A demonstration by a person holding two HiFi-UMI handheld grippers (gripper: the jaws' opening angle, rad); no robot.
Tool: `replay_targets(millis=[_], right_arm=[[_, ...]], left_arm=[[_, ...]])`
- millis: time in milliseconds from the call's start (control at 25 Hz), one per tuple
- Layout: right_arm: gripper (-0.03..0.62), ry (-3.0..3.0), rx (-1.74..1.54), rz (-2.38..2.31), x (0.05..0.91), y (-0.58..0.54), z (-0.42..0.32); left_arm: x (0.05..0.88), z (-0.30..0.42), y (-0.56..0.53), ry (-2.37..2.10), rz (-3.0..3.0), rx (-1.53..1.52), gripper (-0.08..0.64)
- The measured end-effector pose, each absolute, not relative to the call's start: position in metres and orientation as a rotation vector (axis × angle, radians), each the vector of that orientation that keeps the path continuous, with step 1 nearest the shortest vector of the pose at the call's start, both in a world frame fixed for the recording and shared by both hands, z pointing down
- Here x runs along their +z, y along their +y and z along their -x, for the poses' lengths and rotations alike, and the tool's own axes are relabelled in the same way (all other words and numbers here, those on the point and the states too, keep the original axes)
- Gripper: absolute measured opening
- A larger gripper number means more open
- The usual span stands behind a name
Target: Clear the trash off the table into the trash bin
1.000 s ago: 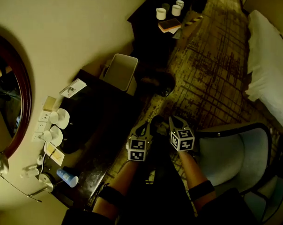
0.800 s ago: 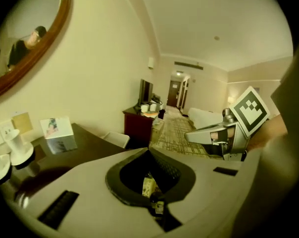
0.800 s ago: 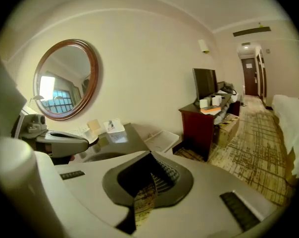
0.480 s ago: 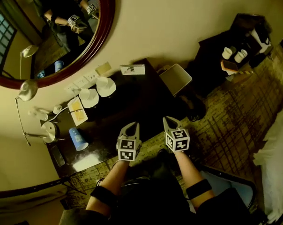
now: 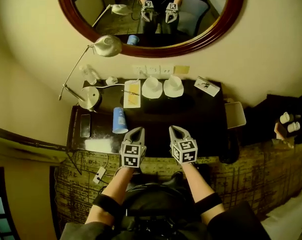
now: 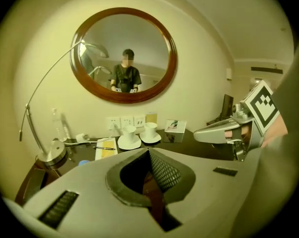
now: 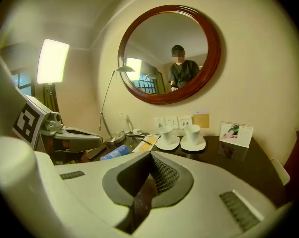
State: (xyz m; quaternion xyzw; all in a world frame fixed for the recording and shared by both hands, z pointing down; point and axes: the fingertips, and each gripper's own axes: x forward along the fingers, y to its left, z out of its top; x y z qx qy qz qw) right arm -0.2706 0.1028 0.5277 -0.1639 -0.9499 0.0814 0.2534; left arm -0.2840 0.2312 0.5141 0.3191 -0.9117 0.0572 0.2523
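Left gripper [image 5: 135,132], right gripper [image 5: 174,131]: jaws closed together, holding nothing, over the table's [image 5: 201,118] near edge. Blue cup [image 5: 119,120]: on its side, table's left half. Trash bin [image 5: 235,115]: beside table's right end, inside indistinct.

No text, brand, number or sign can be read.

- The left gripper [image 5: 137,131] and the right gripper [image 5: 174,130] each carry a cube with black-and-white square code patterns. The patterns contain no characters.
- The standing card [image 5: 207,86] at the right rear of the bench [image 5: 201,119] shows a small picture. Its print is too small to read.
- The blue cup [image 5: 119,120] lying on the bench has pale markings that are illegible.
- The white-and-yellow sheet [image 5: 132,94] shows no resolvable lettering.
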Motion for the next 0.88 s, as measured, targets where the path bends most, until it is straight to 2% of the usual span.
replay_targets(millis=[520, 640, 880], right_arm=[[0.000, -2.544, 0.111, 0.595, 0.519, 0.156, 0.282], [0.000, -2.523, 0.091, 0.614, 0.524, 0.164, 0.278], [0.000, -2.487, 0.072, 0.629, 0.538, 0.179, 0.273]], left_arm=[[0.531, 0.294, 0.278, -2.494, -0.738, 0.033, 0.001], [0.542, 0.293, 0.291, -2.480, -0.693, -0.179, 0.002], [0.559, 0.293, 0.318, -2.391, -0.644, -0.668, 0.084]])
